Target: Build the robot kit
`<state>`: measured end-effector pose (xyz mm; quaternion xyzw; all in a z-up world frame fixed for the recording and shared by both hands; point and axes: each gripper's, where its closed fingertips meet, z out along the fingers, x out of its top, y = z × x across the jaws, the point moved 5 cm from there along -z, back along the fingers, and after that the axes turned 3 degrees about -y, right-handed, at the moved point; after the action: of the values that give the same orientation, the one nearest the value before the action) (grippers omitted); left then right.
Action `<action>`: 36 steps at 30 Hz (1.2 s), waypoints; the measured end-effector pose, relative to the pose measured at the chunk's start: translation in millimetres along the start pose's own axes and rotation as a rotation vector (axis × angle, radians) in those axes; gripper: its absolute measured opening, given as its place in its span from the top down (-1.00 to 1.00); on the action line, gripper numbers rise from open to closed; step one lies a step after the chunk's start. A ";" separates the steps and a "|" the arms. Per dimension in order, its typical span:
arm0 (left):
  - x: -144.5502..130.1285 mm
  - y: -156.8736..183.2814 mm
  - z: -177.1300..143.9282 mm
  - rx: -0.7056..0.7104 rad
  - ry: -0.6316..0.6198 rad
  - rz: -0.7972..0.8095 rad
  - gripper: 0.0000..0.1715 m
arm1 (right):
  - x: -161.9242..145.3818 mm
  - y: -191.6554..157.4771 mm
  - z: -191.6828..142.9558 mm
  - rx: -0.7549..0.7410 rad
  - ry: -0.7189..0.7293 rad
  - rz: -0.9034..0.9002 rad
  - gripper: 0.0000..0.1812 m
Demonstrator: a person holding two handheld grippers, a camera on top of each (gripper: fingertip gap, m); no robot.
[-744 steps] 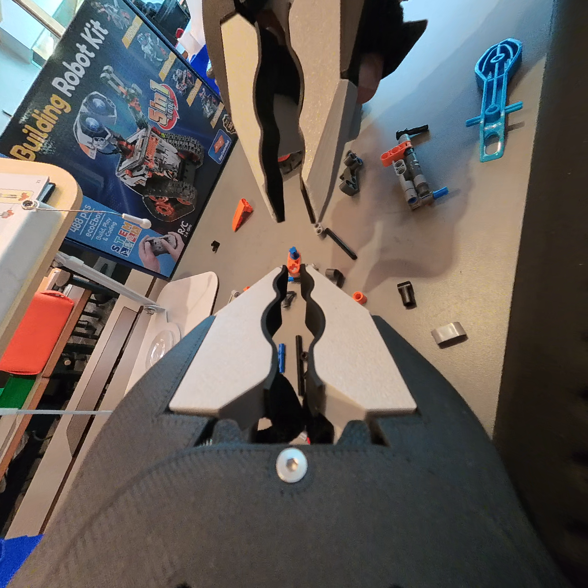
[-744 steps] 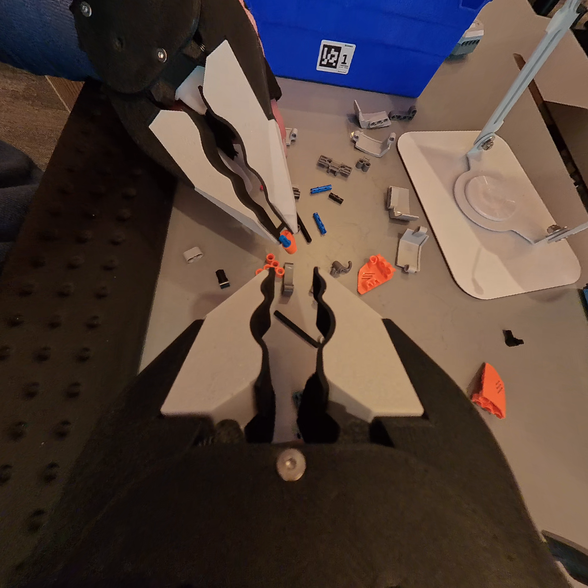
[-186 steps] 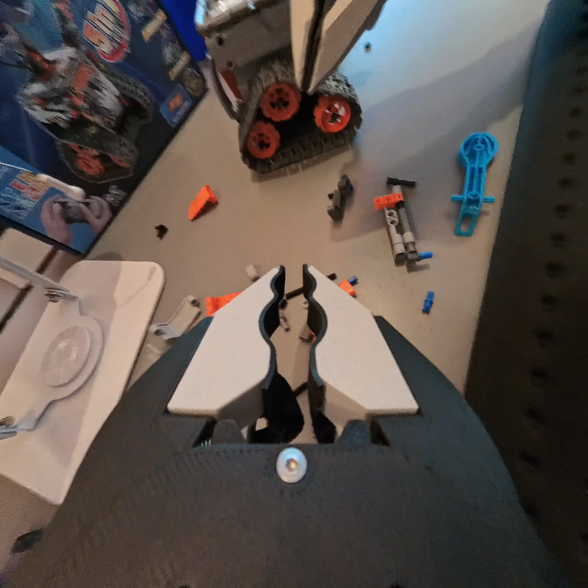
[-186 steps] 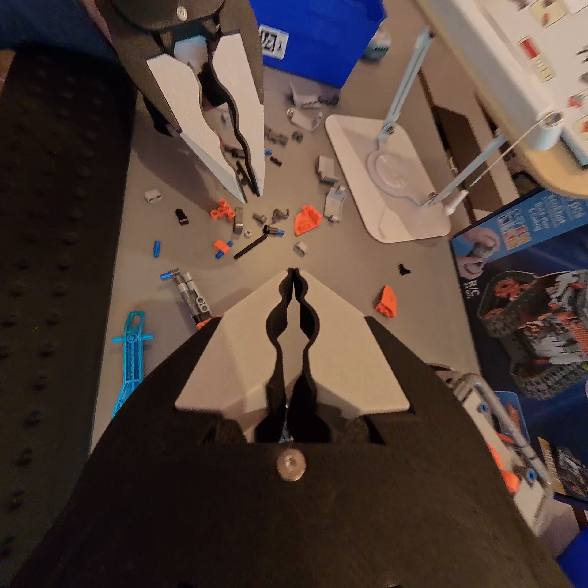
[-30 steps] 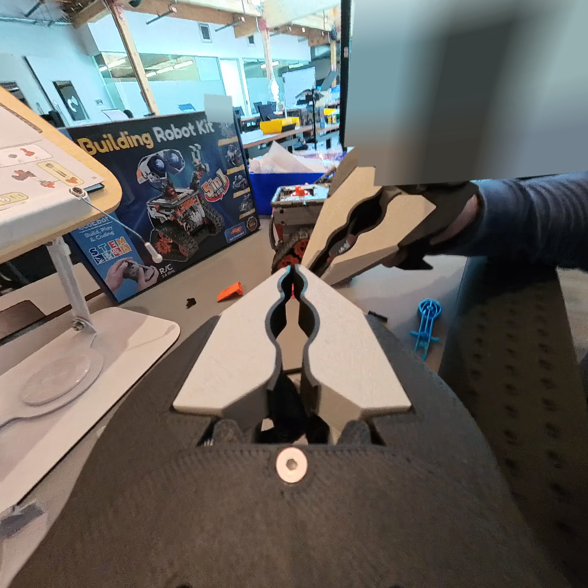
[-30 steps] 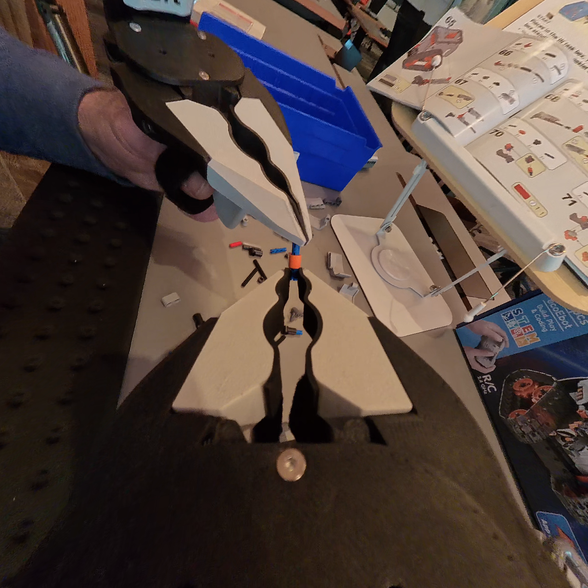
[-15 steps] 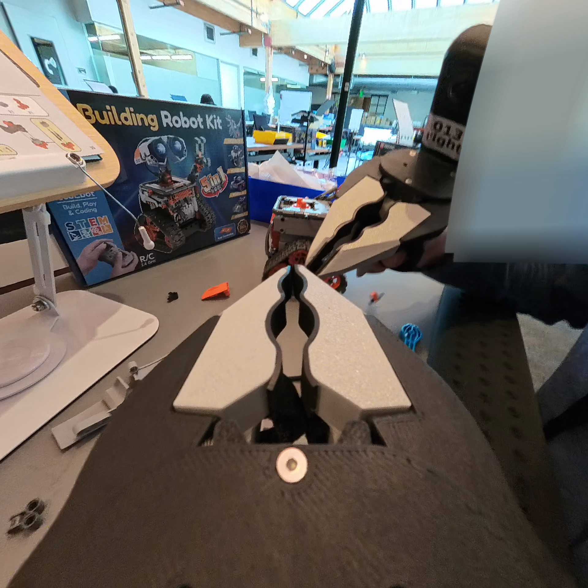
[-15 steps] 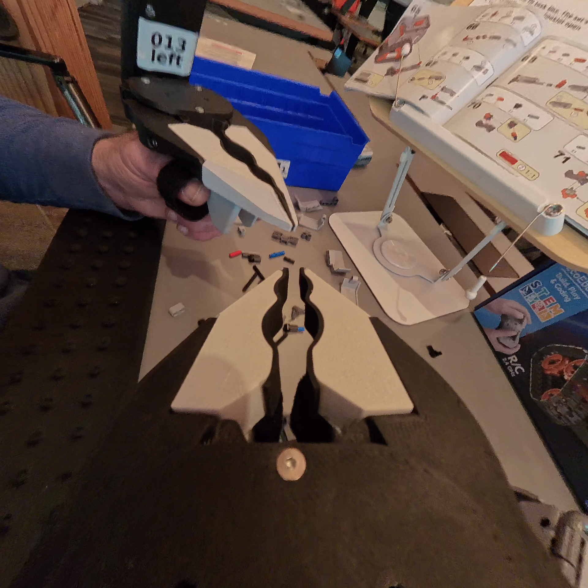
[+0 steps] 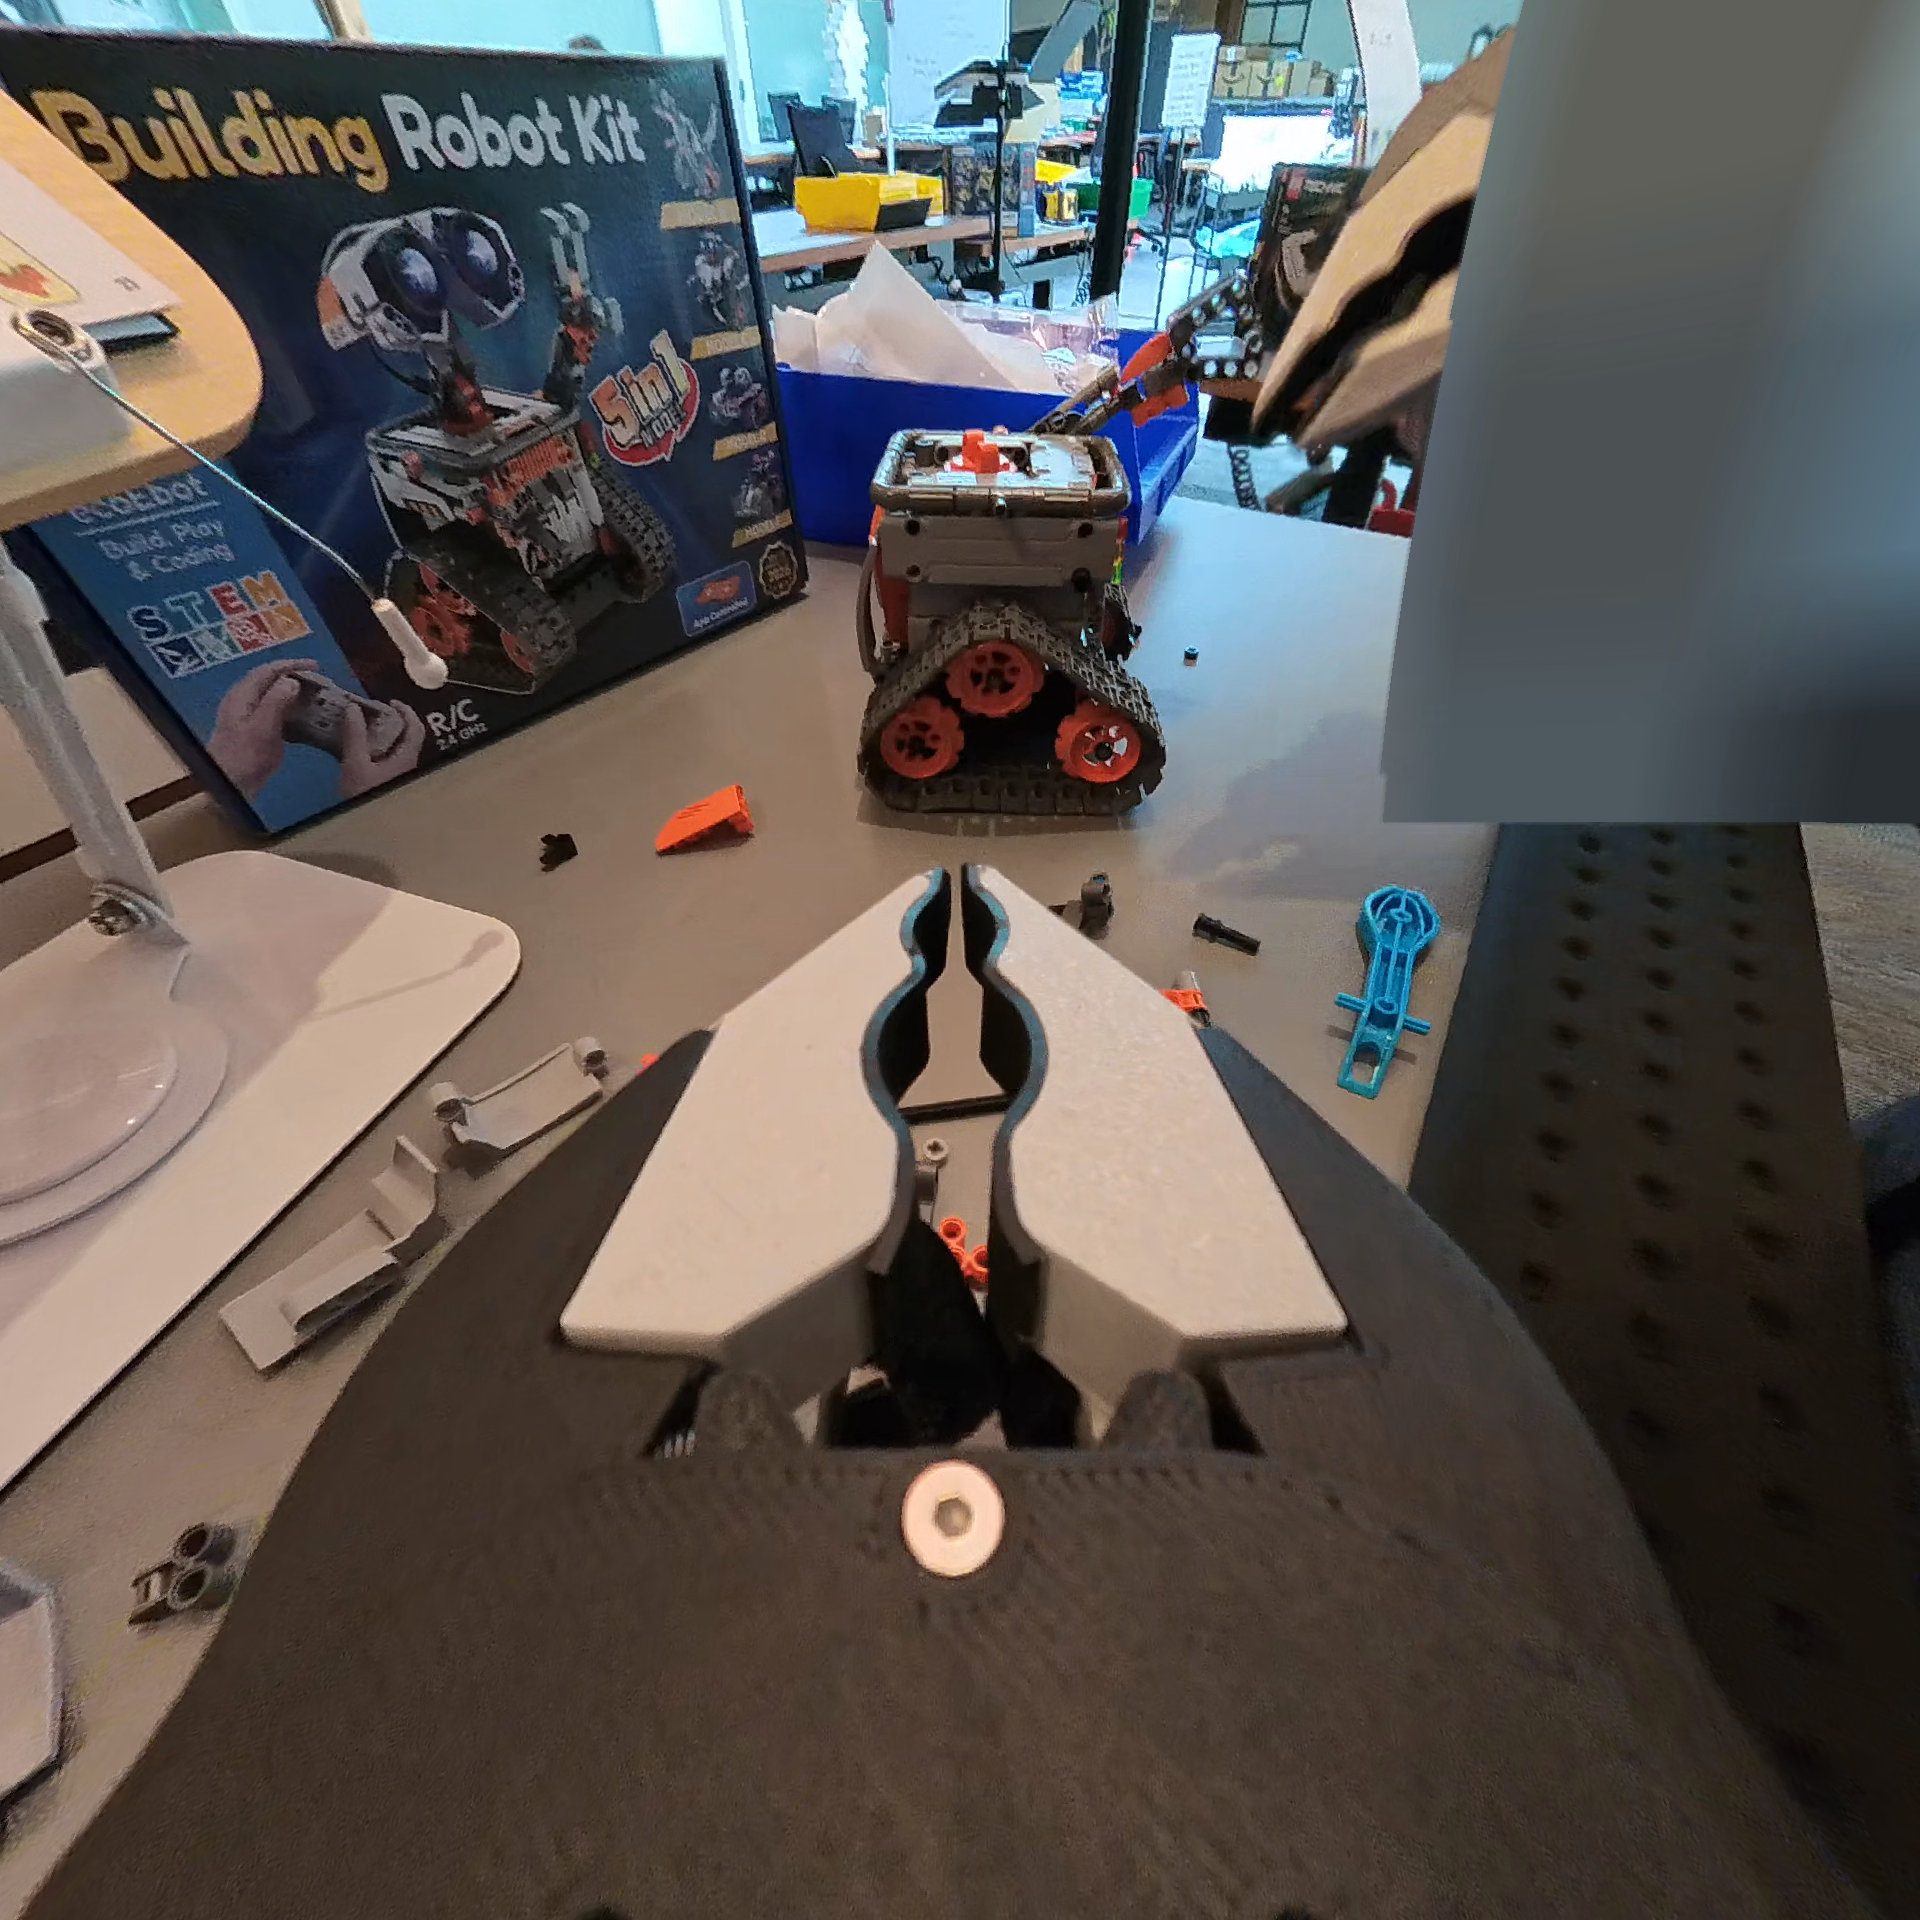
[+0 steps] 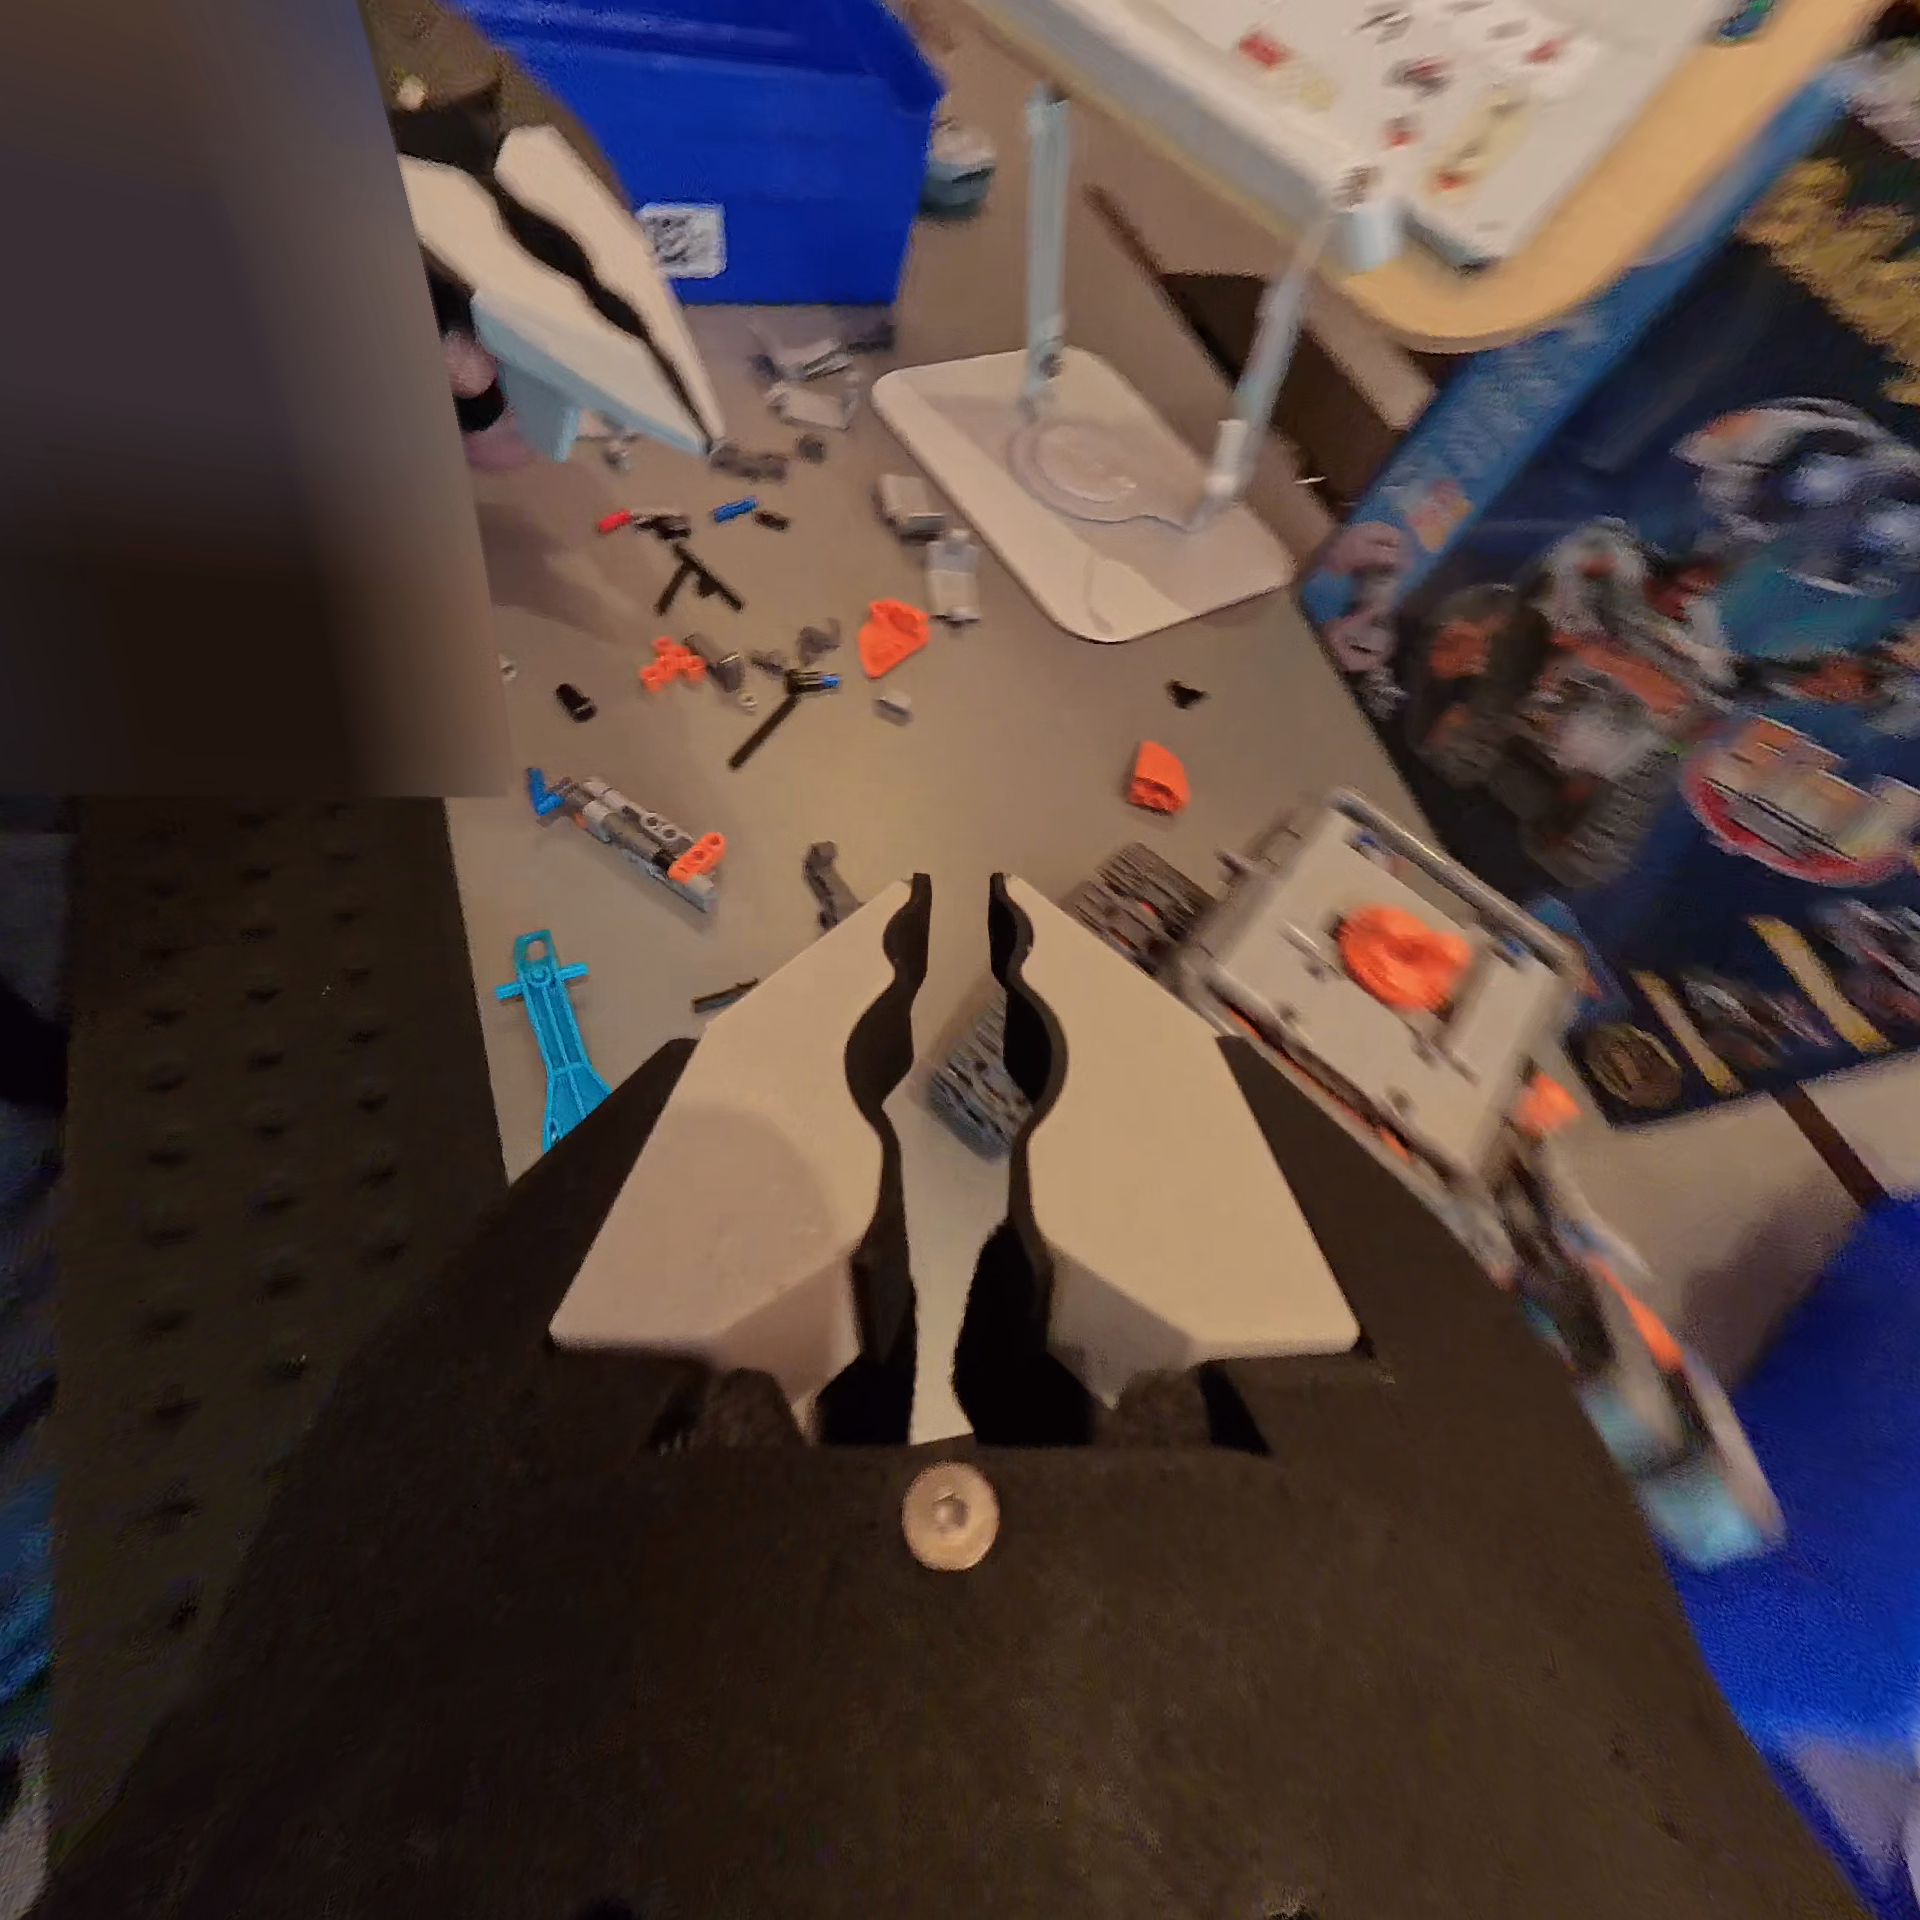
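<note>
My left gripper (image 9: 954,885) hangs low over the grey table with its jaws together but for a thin slit, and nothing shows between them. It points at a tracked robot model (image 9: 1003,644) with orange wheels. It also shows in the right wrist view (image 10: 712,442), above small loose parts. My right gripper (image 10: 961,883) is open and empty, just left of the same model (image 10: 1371,966), whose track shows between its fingers. That view is blurred. The right gripper (image 9: 1351,343) shows high at the right of the left wrist view, partly behind a blur patch.
Loose parts lie about: an orange wedge (image 9: 707,821), a light blue tool (image 9: 1387,987), a black pin (image 9: 1226,932), grey panels (image 9: 520,1101), a grey-orange assembly (image 10: 623,826). A white stand base (image 9: 260,1039), the kit box (image 9: 416,364), a blue bin (image 9: 831,457) and a black studded mat (image 9: 1642,1143) border the table. The gap from one gripper's tips to the other's is roughly 20 centimeters.
One second ago my right gripper pinched a small orange-blue piece against the left's tip. It has since opened, lost it and swung to the model. The left gripper tilted down toward the table.
</note>
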<state>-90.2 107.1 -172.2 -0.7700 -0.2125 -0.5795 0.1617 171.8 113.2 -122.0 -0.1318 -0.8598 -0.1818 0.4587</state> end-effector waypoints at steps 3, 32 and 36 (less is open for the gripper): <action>-6.2 3.7 5.5 -0.018 -0.033 0.011 1.00 | -8.4 11.5 -54.9 -0.134 0.075 0.081 0.92; -14.4 13.4 5.1 -0.018 -0.103 0.090 0.94 | -233.9 9.0 -132.0 -0.083 -0.884 0.291 0.89; -15.5 15.2 2.5 -0.016 -0.118 0.113 0.94 | -227.6 6.7 -122.7 -0.063 -0.825 0.264 0.92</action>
<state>-84.1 93.2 -187.9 -0.8148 -0.1732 -0.5247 0.1755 389.3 52.4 -248.2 -0.3161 -0.9409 -0.0801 0.0919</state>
